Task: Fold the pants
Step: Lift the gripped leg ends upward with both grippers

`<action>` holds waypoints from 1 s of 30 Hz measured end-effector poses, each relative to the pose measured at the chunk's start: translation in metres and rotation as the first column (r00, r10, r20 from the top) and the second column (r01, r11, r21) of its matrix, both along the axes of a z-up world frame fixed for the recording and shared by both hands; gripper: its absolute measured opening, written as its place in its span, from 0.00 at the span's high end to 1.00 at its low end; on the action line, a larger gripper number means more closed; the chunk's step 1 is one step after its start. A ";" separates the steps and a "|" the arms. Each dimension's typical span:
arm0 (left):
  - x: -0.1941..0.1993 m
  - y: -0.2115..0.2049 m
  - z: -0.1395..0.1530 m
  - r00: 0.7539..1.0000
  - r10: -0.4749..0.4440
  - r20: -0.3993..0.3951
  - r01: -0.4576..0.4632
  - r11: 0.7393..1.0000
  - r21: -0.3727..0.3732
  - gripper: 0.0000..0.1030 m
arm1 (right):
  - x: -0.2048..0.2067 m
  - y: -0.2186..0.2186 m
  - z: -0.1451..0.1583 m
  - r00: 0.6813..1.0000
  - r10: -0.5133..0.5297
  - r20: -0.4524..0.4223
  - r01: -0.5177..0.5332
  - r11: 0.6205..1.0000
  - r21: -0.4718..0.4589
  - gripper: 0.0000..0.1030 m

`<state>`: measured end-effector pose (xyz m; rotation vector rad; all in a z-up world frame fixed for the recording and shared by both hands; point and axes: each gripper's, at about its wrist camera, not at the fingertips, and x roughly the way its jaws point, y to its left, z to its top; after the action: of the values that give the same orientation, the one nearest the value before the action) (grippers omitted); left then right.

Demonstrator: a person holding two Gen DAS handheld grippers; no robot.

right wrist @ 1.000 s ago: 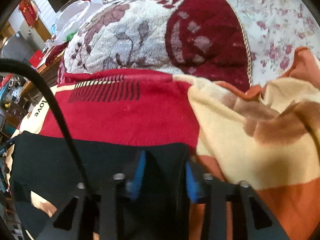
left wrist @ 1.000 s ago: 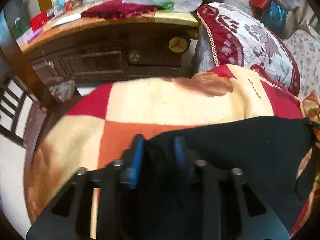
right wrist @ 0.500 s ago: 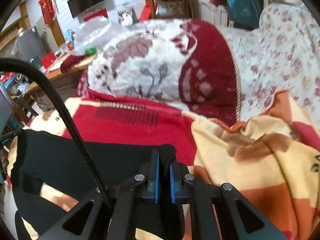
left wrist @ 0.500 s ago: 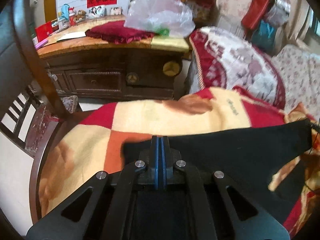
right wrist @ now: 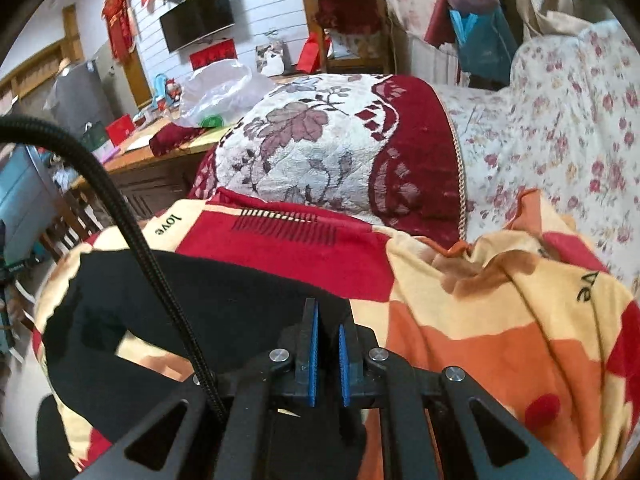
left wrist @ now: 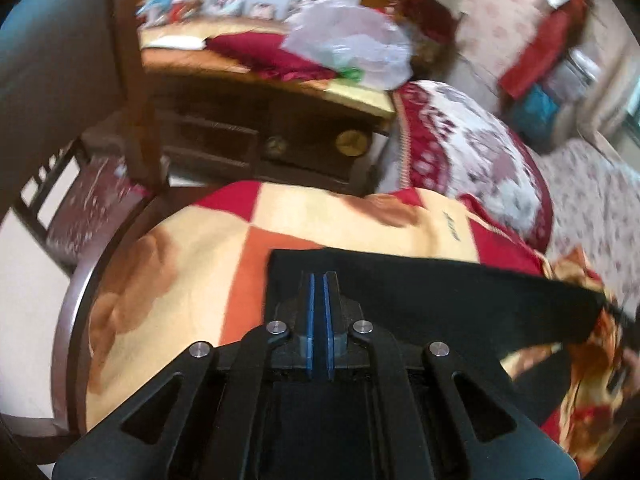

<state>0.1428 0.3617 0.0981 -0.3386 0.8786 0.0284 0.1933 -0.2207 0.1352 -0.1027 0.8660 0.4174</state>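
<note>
Black pants (left wrist: 440,296) stretch in a taut band across the red, orange and cream blanket (left wrist: 192,280). My left gripper (left wrist: 319,280) is shut on the pants' near left corner, its blue pads pressed together over the cloth. In the right wrist view the same black pants (right wrist: 224,304) hang lifted off the blanket (right wrist: 480,320). My right gripper (right wrist: 327,320) is shut on their right corner, with black fabric pinched between the blue pads. A black cable (right wrist: 120,208) arcs across the left of that view.
A dark wooden cabinet (left wrist: 256,140) with a plastic bag (left wrist: 352,44) on top stands behind the blanket. A wooden chair (left wrist: 80,184) is at the left. A maroon and white floral cushion (right wrist: 336,152) and a flowered sofa cover (right wrist: 568,128) lie to the right.
Both grippers went from open around the pants' edge to shut on it. Both then rose, lifting the edge off the blanket and pulling it taut.
</note>
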 end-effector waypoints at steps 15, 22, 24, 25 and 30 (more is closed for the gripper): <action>0.062 0.013 -0.053 0.991 -0.018 -0.130 0.005 0.995 -0.102 0.57 | 0.023 -0.005 -0.025 0.997 -0.030 -0.065 0.030 1.000 0.006 0.92; 0.069 0.013 -0.061 0.988 0.008 -0.155 -0.020 0.997 -0.076 0.57 | 0.036 -0.004 -0.033 0.995 -0.039 -0.093 0.040 0.999 0.009 0.92; 0.069 0.015 -0.059 0.988 0.015 -0.154 -0.024 0.998 -0.058 0.57 | 0.040 -0.004 -0.037 0.994 -0.045 -0.102 0.046 0.999 0.005 0.92; 0.068 0.016 -0.057 0.989 0.013 -0.150 -0.022 0.998 -0.059 0.57 | 0.041 -0.005 -0.038 0.993 -0.049 -0.107 0.050 0.999 0.007 0.92; 0.071 0.025 -0.060 0.985 0.009 -0.173 -0.028 0.994 -0.107 0.56 | 0.043 -0.005 -0.039 0.993 -0.043 -0.113 0.044 0.999 0.005 0.92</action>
<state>0.2136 0.3872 0.0377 -0.4515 1.0509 0.0276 0.2363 -0.2259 0.0963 -0.0533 0.9765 0.3883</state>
